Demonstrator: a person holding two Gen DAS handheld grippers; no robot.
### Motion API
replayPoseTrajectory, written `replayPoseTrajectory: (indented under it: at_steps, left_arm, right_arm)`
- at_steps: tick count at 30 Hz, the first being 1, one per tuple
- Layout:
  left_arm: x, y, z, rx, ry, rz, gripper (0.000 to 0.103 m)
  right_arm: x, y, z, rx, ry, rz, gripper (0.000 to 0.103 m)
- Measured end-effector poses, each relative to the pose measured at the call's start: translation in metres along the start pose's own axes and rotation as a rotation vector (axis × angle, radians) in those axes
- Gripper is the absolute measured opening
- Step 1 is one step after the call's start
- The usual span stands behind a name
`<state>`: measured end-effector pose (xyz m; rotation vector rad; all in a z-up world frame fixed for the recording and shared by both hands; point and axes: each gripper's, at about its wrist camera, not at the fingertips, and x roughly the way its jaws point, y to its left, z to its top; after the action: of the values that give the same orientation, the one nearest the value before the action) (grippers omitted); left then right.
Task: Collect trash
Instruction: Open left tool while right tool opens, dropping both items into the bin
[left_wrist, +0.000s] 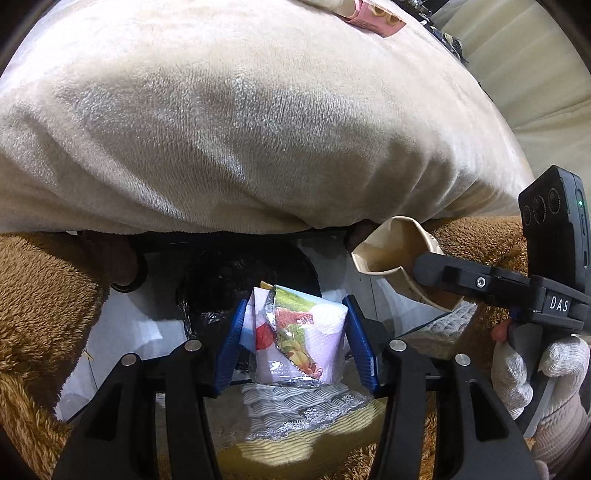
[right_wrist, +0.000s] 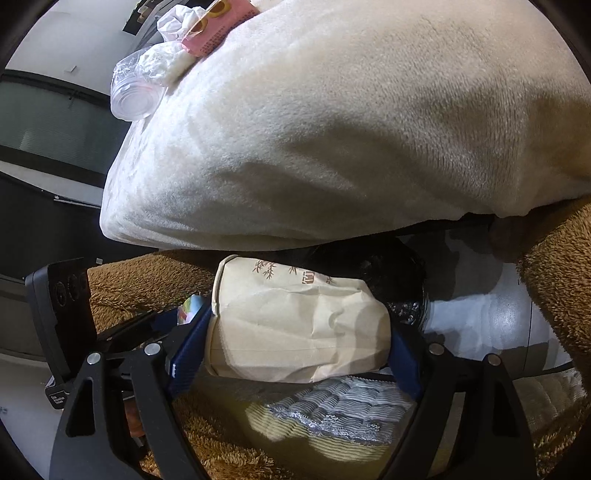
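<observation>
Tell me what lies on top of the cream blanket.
On the blanket: a pink packet, a clear cup, crumpled white paper. Anything farther back is hidden.

Home, likely bedroom: plush cream blanket, brown fleece.

Cream cushion overhangs black-lined bin mouth; brown fleece crowds sides, apparently.

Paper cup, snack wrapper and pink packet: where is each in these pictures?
paper cup (right_wrist: 295, 325): right wrist view, on its creased side wall.
snack wrapper (left_wrist: 295, 328): left wrist view, on its printed front.
pink packet (right_wrist: 218, 27): right wrist view, on its pink face.
</observation>
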<state>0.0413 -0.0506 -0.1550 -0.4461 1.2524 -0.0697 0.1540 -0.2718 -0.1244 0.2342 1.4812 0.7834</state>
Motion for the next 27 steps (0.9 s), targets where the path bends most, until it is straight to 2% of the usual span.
replayPoseTrajectory:
  at_steps: [1, 3, 8, 16, 20, 27]
  left_arm:
    - [-0.001, -0.001, 0.0, 0.002, -0.005, 0.014, 0.066]
    - [-0.003, -0.002, -0.001, 0.004, -0.016, 0.025, 0.071]
    - [-0.009, 0.002, -0.002, -0.003, -0.05, 0.031, 0.071]
    - [-0.02, -0.001, 0.001, 0.012, -0.101, 0.045, 0.071]
    - [-0.035, -0.002, -0.001, 0.016, -0.175, 0.045, 0.071]
    - [-0.065, -0.001, -0.004, 0.013, -0.305, 0.025, 0.071]
  right_arm:
    - [0.001, 0.0, 0.0, 0.003, 0.001, 0.005, 0.091]
    - [-0.001, 0.001, 0.001, 0.002, -0.008, -0.002, 0.092]
    - [-0.004, -0.001, 0.001, 0.016, -0.027, -0.006, 0.092]
    - [-0.011, 0.008, -0.001, -0.043, -0.076, -0.038, 0.092]
    - [-0.024, 0.014, -0.003, -0.083, -0.129, -0.042, 0.092]
    - [-0.055, 0.039, -0.012, -0.228, -0.261, -0.056, 0.092]
